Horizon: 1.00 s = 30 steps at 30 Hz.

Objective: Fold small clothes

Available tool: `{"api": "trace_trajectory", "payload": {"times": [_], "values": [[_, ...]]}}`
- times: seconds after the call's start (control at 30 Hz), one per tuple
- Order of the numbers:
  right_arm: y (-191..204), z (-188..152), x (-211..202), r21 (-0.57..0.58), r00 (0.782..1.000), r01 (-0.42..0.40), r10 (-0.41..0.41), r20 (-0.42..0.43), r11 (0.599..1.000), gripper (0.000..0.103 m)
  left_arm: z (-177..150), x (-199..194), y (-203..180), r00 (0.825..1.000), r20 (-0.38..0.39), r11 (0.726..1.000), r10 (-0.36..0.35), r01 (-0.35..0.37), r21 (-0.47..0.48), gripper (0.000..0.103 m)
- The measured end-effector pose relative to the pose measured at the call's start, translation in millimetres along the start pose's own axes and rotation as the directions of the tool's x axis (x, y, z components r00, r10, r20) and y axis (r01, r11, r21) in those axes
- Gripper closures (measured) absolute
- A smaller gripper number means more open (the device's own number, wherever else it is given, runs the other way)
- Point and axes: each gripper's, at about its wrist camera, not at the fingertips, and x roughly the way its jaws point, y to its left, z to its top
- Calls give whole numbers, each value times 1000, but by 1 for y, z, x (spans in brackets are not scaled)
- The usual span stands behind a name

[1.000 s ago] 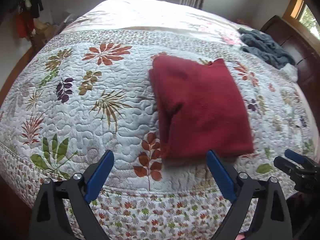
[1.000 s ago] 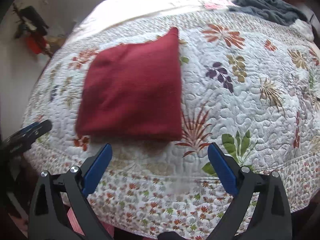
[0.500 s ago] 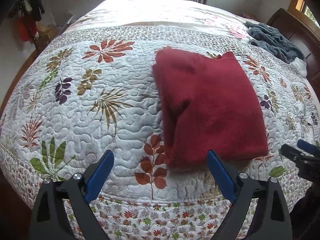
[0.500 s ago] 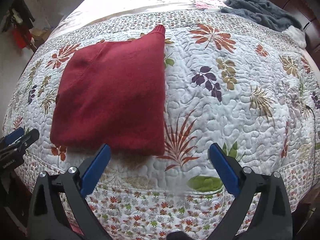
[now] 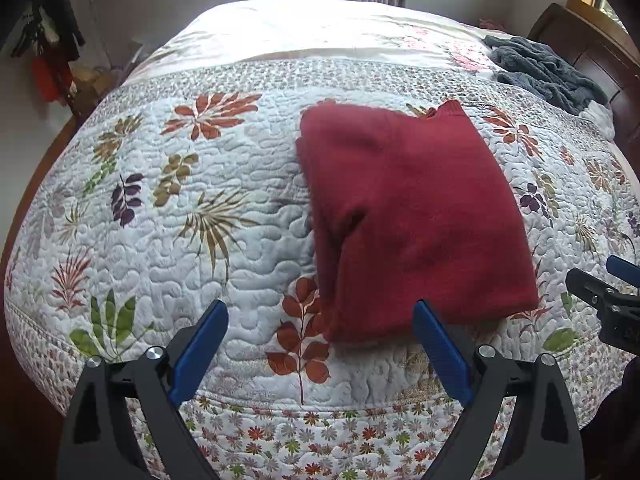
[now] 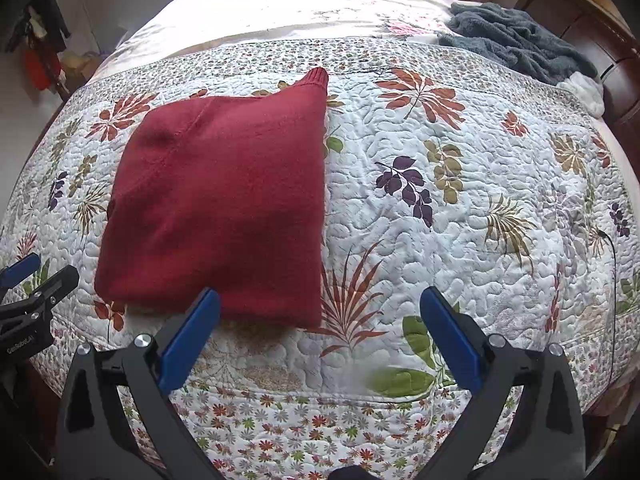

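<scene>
Red sweater (image 5: pixel 412 216), folded into a thick rectangle, flat on quilt (image 5: pixel 180 208) near the bed's front edge. Ribbed cuff or hem poking out at its far corner, toward the pillows. Layered fold edges stacked along its left side in the left wrist view; smooth top face with a faint seam line in the right wrist view (image 6: pixel 224 208).

Left gripper (image 5: pixel 320 344) spread wide, nothing between the blue pads (image 5: pixel 198 350), hovering over the quilt's front border just short of the sweater's near-left corner. Right pad overlapping the sweater's near edge in that view; contact impossible to tell.

Right gripper (image 6: pixel 320 336) likewise spread wide and empty, above the quilt near the sweater's near-right corner, left pad (image 6: pixel 188 340) overlapping the near edge in view, right pad over a green leaf print. Each gripper glimpsed at the border of the other's camera: right one at the far right of the left view (image 5: pixel 608 300), left one at the far left of the right view (image 6: pixel 28 292).

Grey blanket (image 6: pixel 516 40) bunched at the far right by the dark wooden headboard (image 6: pixel 600 36), well apart from the sweater. White cloth (image 6: pixel 584 92) just beside the blanket.
</scene>
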Motion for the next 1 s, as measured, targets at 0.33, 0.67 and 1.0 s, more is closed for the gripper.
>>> {"api": "trace_trajectory", "payload": {"times": [0.33,0.67,1.0], "values": [[-5,-2,9,26,1000,5,-4,-30,1000,4,1,-1,-8,1000,5,1000,7,-7,19,9],[-8,-4,12,41,999,-3,4,-37,999,4,0,5,-9,1000,-3,999,16,-16,29,9],[-12,-3,13,56,999,5,-3,-32,998,4,-1,7,-11,1000,-5,999,17,-16,33,9]]}}
